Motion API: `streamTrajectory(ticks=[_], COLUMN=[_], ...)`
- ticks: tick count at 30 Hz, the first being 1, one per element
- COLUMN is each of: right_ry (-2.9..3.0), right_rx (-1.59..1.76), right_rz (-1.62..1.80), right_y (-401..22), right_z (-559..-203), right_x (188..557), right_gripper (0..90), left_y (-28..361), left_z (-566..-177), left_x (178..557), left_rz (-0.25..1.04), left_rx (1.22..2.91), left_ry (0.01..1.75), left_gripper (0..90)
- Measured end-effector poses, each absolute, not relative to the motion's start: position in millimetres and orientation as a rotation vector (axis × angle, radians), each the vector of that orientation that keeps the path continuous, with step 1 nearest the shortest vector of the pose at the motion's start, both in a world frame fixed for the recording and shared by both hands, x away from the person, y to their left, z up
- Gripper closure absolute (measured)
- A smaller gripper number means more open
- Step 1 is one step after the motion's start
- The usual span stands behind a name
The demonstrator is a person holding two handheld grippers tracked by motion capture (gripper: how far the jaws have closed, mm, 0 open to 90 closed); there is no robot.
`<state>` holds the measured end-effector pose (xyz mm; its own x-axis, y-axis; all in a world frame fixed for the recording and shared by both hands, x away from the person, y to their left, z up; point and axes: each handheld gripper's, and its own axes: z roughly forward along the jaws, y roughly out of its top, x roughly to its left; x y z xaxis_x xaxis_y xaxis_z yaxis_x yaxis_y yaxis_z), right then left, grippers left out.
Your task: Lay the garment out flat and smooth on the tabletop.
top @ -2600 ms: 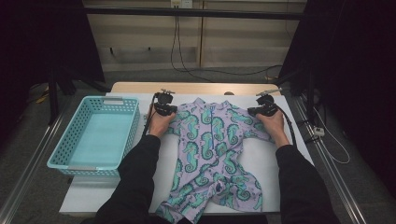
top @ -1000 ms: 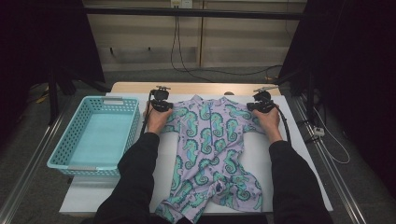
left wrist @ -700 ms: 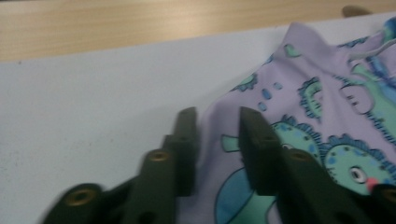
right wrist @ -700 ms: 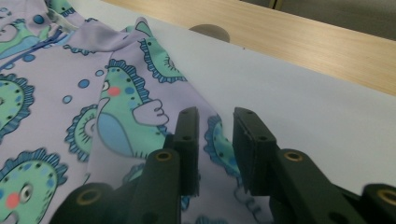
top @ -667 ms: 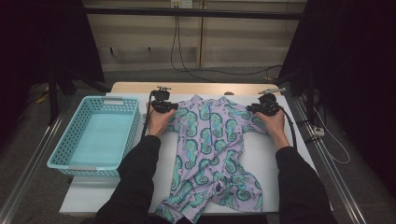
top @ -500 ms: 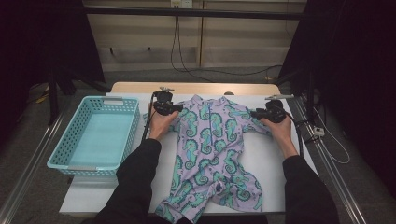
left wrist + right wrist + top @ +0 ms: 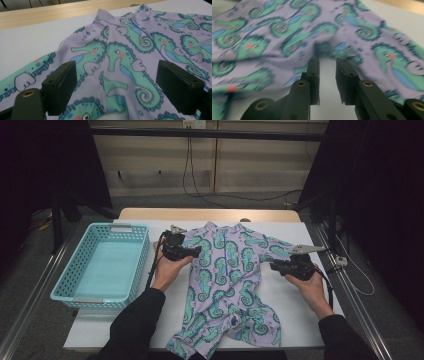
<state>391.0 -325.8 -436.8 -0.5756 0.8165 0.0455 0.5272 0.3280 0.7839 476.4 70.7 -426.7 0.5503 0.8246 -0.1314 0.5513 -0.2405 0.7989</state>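
A lilac one-piece baby suit (image 7: 225,285) printed with green seahorses lies spread on the white table top (image 7: 300,320), collar at the far side. My left gripper (image 7: 196,251) hovers over the suit's left shoulder. Its jaws have just been opening and now stand wide over the fabric (image 7: 130,50) without pinching it; the left gripper view shows the left gripper (image 7: 120,87) open. My right gripper (image 7: 274,265) is off the suit's right side. Its jaws have just been closing to a narrow gap. In the right gripper view the right gripper (image 7: 327,72) has only white table between its jaws, and the suit's edge (image 7: 287,37) lies just past the tips.
A turquoise plastic basket (image 7: 102,267) stands on the left part of the table. A wooden strip (image 7: 200,214) runs along the far edge. Cables and a small plug (image 7: 341,261) lie at the right rim, beside metal rails.
Both grippers have let go of the suit's sleeves and drawn back toward the person. The right one went furthest, right and nearer. The left jaws have opened wide.
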Motion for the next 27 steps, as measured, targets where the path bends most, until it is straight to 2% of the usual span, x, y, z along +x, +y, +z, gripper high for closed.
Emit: streamTrajectory(ticks=[8,19,27], right_ry=[2.351,2.425,2.551], right_rx=[1.098,0.996,0.902], right_rz=[1.15,1.225,1.218], right_y=[-302.3,-278.0,-255.8], right_z=[-438.6,-431.9,-438.4], right_x=[342.3,285.0,257.9], right_gripper=[73.1,77.0,79.9], left_y=[82.0,84.7,91.7], left_z=[-417.5,-425.2,-424.2], left_x=[431.5,374.3,333.3], left_rz=[0.436,0.387,0.34], left_rx=[1.924,1.992,2.012], left_ry=[1.019,0.919,0.861], left_gripper=[12.8,11.6,21.1])
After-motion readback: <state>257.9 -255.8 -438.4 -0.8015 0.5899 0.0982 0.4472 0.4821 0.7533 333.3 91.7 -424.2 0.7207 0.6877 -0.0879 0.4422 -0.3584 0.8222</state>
